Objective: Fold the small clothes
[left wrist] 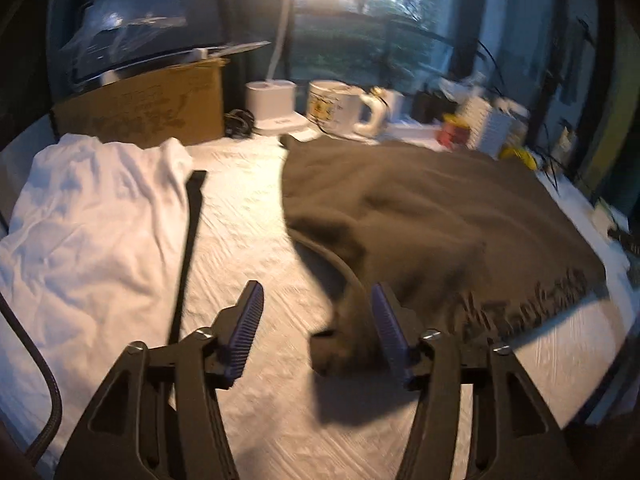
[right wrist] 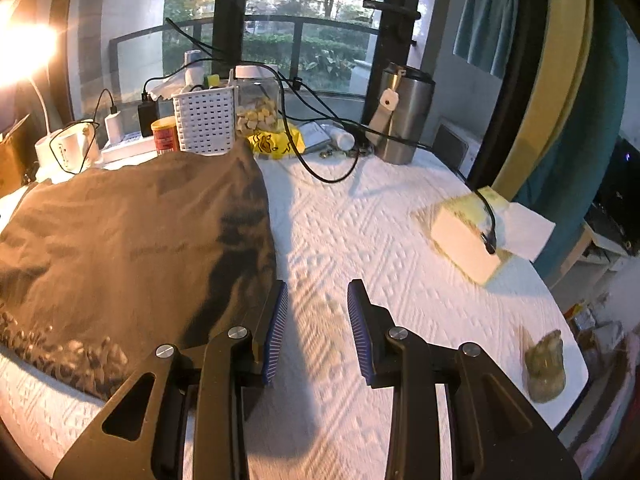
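Large window (right wrist: 312, 20) behind the table's far edge, balcony railing (right wrist: 280, 24) and trees outside. Lit desk lamp (left wrist: 280, 40) glares at far-left corner. White embossed table cover (right wrist: 360, 220).

Dark garment (left wrist: 420, 216) on the white tabletop (left wrist: 248, 208), its corner between the spread left hand-held gripper (left wrist: 316, 304) fingers, unpinched.
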Demonstrator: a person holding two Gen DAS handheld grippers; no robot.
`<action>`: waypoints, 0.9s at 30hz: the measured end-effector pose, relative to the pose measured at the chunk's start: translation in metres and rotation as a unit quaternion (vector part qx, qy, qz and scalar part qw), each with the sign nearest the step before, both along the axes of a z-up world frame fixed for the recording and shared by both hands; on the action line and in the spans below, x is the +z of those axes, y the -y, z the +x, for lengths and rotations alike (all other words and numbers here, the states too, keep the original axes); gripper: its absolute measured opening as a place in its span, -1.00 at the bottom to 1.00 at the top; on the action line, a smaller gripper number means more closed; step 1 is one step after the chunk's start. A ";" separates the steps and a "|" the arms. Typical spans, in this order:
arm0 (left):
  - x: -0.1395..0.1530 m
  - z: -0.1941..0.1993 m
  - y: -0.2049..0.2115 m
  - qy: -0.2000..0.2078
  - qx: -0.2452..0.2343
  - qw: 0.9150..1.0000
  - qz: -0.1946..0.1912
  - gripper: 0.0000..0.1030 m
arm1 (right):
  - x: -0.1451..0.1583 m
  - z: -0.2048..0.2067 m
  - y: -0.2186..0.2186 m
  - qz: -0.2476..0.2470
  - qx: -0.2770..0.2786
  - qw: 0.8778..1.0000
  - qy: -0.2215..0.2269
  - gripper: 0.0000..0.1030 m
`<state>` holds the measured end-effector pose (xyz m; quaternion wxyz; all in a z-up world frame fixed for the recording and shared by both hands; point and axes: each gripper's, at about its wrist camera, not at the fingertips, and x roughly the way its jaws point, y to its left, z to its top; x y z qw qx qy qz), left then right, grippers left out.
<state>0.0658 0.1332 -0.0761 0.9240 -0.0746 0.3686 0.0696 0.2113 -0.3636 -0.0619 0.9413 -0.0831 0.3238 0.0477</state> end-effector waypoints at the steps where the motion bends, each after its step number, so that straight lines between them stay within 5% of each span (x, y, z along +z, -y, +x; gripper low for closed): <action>1: -0.003 0.000 0.002 -0.007 -0.005 1.000 0.002 0.11 | -0.001 -0.002 0.001 0.000 0.000 1.000 -0.001 -0.35; 9: -0.021 -0.006 0.003 -0.037 -0.020 0.999 -0.006 0.10 | -0.021 -0.012 0.016 -0.006 -0.004 1.000 -0.030 -0.34; 11: -0.024 -0.007 0.006 -0.041 -0.023 0.999 0.004 -0.04 | -0.027 -0.013 0.020 -0.001 -0.003 0.999 -0.041 -0.11; 15: -0.028 -0.005 0.012 -0.042 -0.029 0.999 0.016 -0.34 | -0.035 -0.015 0.026 0.037 0.014 0.997 -0.065 -0.10; 18: -0.030 -0.005 0.014 -0.040 -0.032 0.998 0.023 -0.37 | -0.039 -0.014 0.026 0.058 0.022 0.995 -0.079 -0.10; 22: -0.031 -0.004 0.010 -0.034 -0.026 0.999 0.014 -0.74 | -0.046 -0.011 0.024 0.094 0.035 0.990 -0.102 -0.10; 27: -0.021 -0.008 0.005 -0.009 0.002 1.000 0.005 -0.85 | -0.047 -0.014 0.030 0.136 0.032 0.985 -0.100 -0.10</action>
